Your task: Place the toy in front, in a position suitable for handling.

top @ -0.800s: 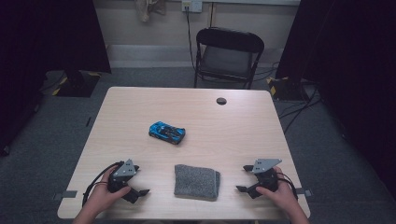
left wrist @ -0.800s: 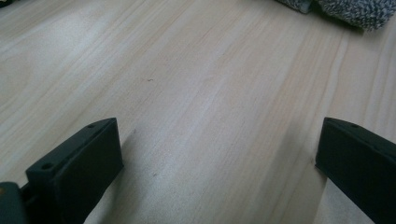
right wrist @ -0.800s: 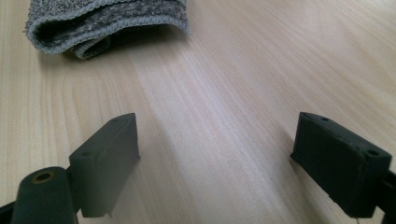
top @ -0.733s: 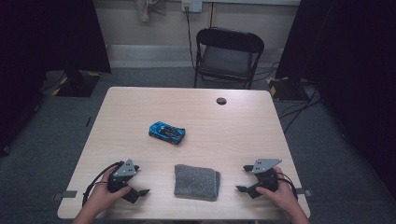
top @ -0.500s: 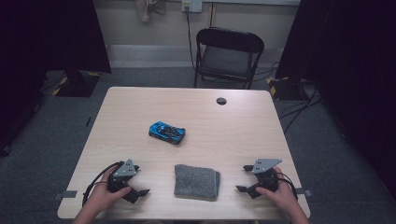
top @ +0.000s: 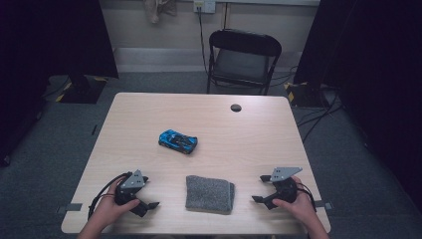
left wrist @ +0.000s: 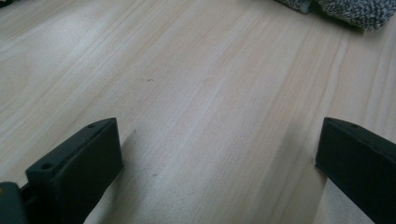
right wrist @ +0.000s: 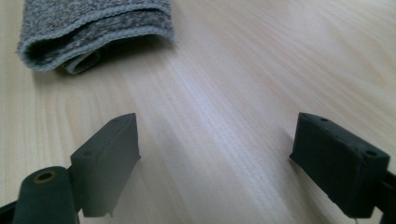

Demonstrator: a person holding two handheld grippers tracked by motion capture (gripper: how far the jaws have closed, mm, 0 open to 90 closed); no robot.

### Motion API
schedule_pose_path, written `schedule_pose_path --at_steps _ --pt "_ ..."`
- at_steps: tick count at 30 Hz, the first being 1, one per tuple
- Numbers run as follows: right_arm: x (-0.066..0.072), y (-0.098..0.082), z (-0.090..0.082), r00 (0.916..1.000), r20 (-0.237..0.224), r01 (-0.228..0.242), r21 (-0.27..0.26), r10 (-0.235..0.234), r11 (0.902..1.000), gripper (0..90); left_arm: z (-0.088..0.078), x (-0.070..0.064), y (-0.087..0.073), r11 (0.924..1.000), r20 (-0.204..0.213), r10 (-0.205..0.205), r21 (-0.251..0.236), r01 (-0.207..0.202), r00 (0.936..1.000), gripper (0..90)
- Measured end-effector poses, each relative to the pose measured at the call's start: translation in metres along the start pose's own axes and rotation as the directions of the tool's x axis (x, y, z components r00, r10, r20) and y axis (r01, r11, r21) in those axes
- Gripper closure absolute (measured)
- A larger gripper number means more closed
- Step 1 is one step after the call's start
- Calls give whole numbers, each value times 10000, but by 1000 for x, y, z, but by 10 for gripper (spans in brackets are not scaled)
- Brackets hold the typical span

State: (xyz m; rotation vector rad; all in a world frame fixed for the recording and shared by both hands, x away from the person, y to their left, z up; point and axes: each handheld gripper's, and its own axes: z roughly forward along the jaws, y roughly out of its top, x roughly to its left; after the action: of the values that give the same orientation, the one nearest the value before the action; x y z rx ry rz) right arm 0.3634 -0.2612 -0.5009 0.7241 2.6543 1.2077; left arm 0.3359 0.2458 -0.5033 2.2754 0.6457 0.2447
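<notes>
A folded grey cloth [top: 209,193] lies near the front edge of the pale wood table [top: 259,134], between the left claw [top: 149,205] and the right claw [top: 259,199], apart from both. Each claw's jaws stand wide apart over bare wood, holding nothing. A blue toy car [top: 177,141] sits mid-table; a black folding chair [top: 242,59] stands behind on grey carpet. The right gripper view shows the cloth's rolled layers [right wrist: 93,32].

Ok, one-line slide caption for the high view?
Open left gripper and right gripper rest either side of a folded grey towel; a blue toy car sits mid-table.
</notes>
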Motion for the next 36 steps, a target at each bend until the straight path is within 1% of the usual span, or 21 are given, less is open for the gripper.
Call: schedule_pose_path --at_steps 1,2,3,4,6,7,8,10,11,13,16,20,21,23,25,27,32,36 --pt "-1 0 -1 9999 57 -83 6 83 10000 149 0 0 0 10000 -1 0 -2 0 10000 0" --pt "-3 2 -3 9995 114 -286 -129 288 9995 149 0 0 0 10000 1 -3 -4 3 10000 0" --pt "-3 3 -4 9993 131 -359 -212 362 9991 148 0 0 0 10000 0 1 -6 -1 10000 0" --pt "-5 5 -7 9983 171 -555 -456 563 9974 149 0 0 0 10000 -2 -9 -1 9 10000 0" --pt "-8 9 -11 9971 337 -654 -671 678 9956 150 0 0 0 10000 -11 0 -4 0 10000 0" --pt "-10 13 -13 9951 471 -823 -863 865 9929 150 0 0 0 10000 7 -3 -4 3 10000 0" --pt "-11 14 -13 9944 516 -869 -904 918 9921 150 0 0 0 10000 -1 -4 -4 4 10000 0" --pt "-15 21 -13 9921 781 -915 -903 986 9917 152 0 0 0 10000 5 -2 -3 2 10000 0" --pt "-16 25 -12 9916 852 -902 -830 972 9925 151 0 0 0 10000 4 -4 -4 4 10000 0" --pt "-19 32 -8 9926 942 -709 -635 767 9955 154 0 0 0 10000 1 -4 -3 4 10000 0" --pt "-22 45 1 9940 1040 -314 -329 346 9990 153 0 0 0 10000 0 -14 -4 14 10000 0" --pt "-24 59 13 9955 930 -165 -166 179 9997 151 0 0 0 10000 -8 -10 17 10 10000 0" --pt "-25 64 17 9951 985 -32 -100 41 9999 150 0 0 0 10000 -16 -16 15 16 10000 0" --pt "-25 70 24 9954 949 89 12 -89 10000 150 0 0 0 10000 -1 -16 9 16 10000 0" --pt "-28 76 31 9978 624 -194 -217 207 9996 150 0 0 0 10000 -9 -6 12 6 10000 0" --pt "-30 83 37 9982 493 -326 -196 336 9993 149 0 0 0 10000 -9 -4 13 4 10000 0" --pt "-31 100 54 9994 319 -157 17 156 9999 150 0 0 0 10000 -5 -6 16 6 10000 0" --pt "-30 113 66 9996 265 35 134 -38 9999 154 0 0 0 10000 -8 -8 16 8 10000 0"
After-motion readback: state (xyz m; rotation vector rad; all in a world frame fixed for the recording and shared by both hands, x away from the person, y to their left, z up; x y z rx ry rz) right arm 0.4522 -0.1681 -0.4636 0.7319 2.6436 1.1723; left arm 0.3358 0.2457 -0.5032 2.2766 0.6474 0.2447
